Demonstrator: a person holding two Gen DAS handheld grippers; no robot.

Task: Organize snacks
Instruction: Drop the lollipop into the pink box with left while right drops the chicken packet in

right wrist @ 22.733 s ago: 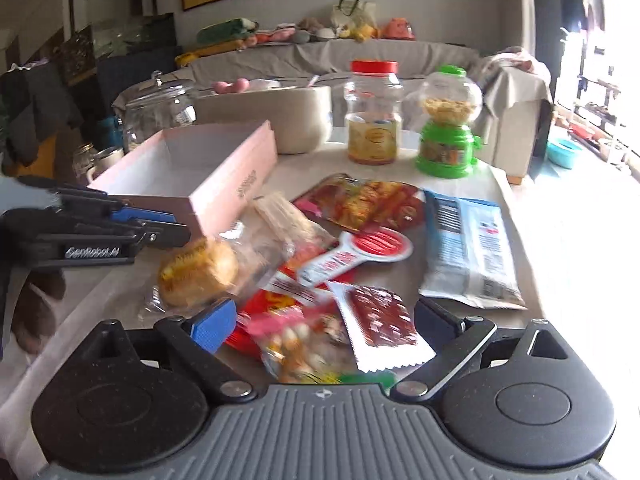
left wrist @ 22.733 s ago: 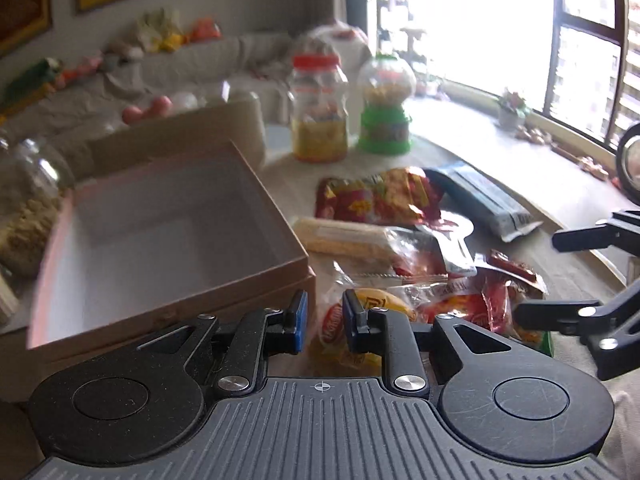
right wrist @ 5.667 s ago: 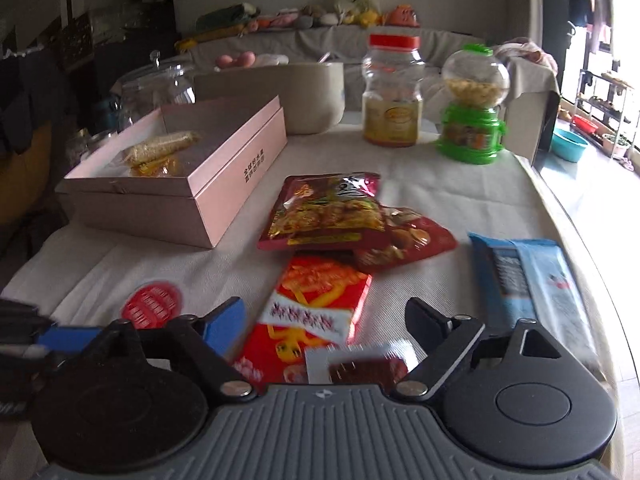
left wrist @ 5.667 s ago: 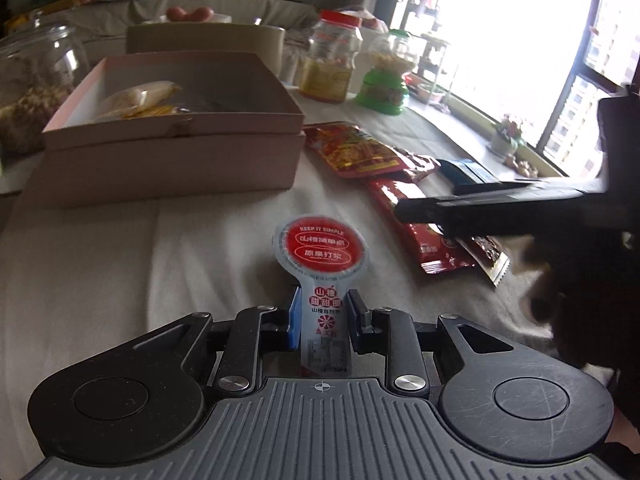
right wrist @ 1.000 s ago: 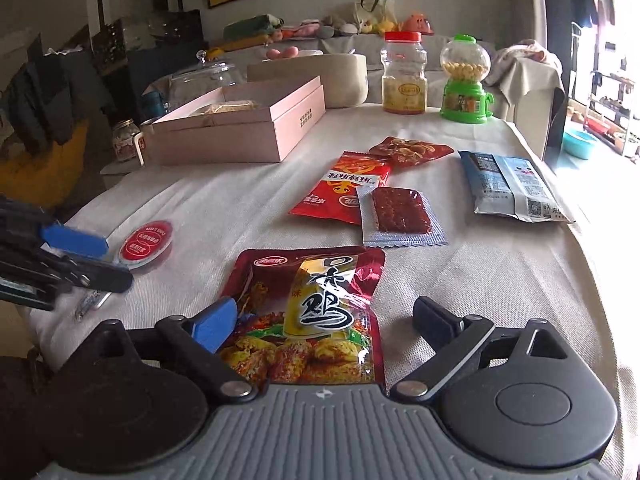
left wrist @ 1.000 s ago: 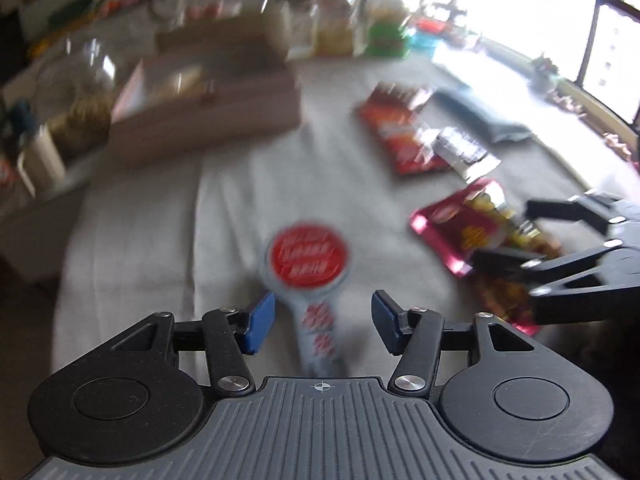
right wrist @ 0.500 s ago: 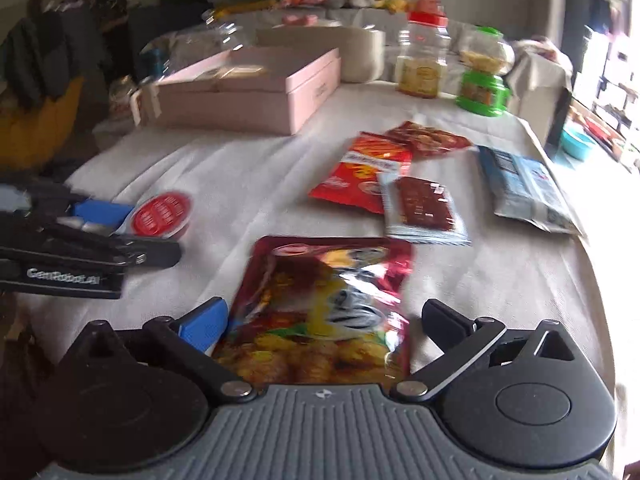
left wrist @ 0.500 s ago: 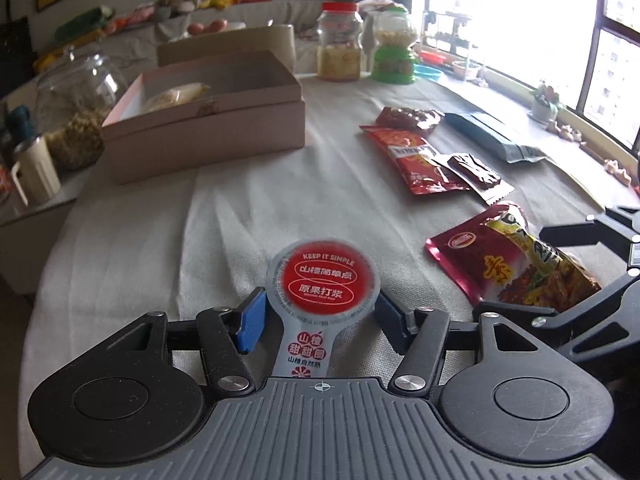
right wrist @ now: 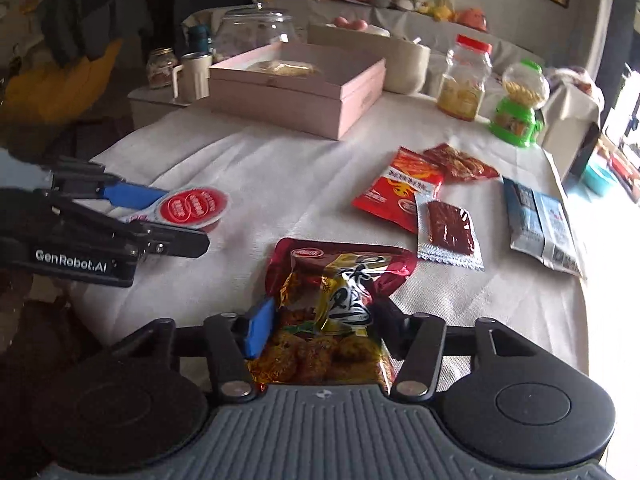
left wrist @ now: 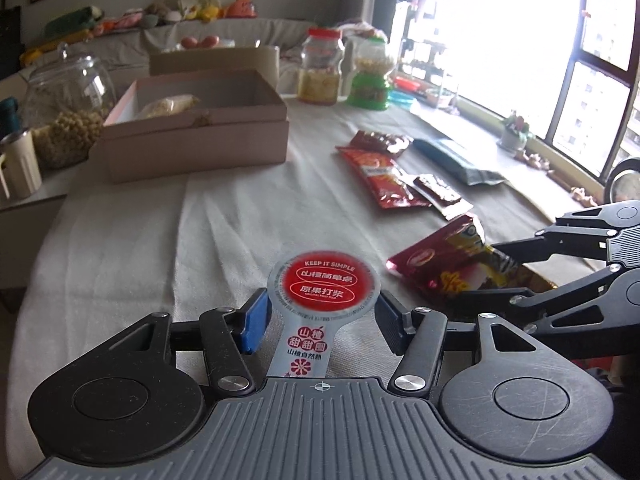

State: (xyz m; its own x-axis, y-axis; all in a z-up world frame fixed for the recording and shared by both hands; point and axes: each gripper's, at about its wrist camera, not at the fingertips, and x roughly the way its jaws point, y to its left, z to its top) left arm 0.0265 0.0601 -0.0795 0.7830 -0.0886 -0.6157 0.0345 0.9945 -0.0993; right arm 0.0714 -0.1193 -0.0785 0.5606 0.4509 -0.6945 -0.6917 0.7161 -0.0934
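Note:
My left gripper point(left wrist: 320, 320) is shut on a red-lidded jelly cup point(left wrist: 323, 287) and holds it above the white tablecloth; it also shows in the right wrist view point(right wrist: 194, 206). My right gripper point(right wrist: 324, 322) is shut on a dark red snack bag point(right wrist: 340, 292), lifted at the near table edge; the bag shows in the left wrist view point(left wrist: 452, 268). A pink open box point(left wrist: 192, 136) with a bread pack inside stands at the far left.
On the cloth lie a red chip packet point(right wrist: 400, 190), a clear-wrapped dark snack point(right wrist: 450, 228), a brown-red packet point(right wrist: 460, 162) and a blue-white packet point(right wrist: 540, 220). A red-lidded jar point(right wrist: 464, 76), a green dispenser point(right wrist: 518, 104), a glass jar point(left wrist: 66, 108) and a mug point(right wrist: 194, 76) stand beyond.
Both grippers have closed in on their snacks: the left on the jelly cup, the right on the dark red bag, which has risen off the cloth and crumpled.

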